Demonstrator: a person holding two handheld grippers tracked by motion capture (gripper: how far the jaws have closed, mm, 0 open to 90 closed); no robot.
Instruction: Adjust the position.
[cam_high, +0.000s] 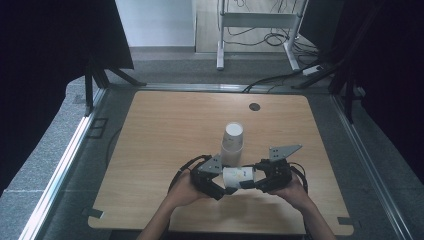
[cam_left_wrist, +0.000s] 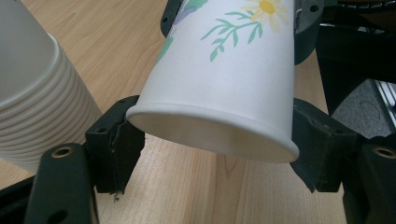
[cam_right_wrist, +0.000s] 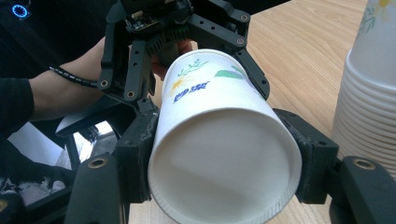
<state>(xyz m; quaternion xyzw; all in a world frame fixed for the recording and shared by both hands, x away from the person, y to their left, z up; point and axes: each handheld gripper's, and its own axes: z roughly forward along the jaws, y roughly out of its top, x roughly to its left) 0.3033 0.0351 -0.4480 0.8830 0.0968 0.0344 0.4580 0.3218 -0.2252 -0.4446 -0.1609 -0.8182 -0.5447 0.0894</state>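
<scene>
Paper cup (cam_high: 238, 176) held on its side just above the bench (cam_high: 165, 130), long axis running level from one gripper to the other; stack of paper cups (cam_high: 233, 145) standing upright just behind it, mouth down, apart from both grippers. Right gripper (cam_high: 252, 184) clenched on the cup's base end, jaws pressing both sides of the ribbed rim (cam_right_wrist: 224, 205) in the right gripper view, flat bottom facing that camera. Left gripper (cam_high: 226, 190) at the opposite, mouth end; in the left gripper view the open rim (cam_left_wrist: 212, 140) sits between the black jaws, right jaw touching the wall, left jaw at the rim edge with a sliver of gap hard to judge; grip on that side not firm by the look of it, so still counted as released. Flower print (cam_left_wrist: 266, 9) on the cup wall facing up. Both hands equally near; likely next: mouth end taken by the left gripper, along the cup's own axis.
</scene>
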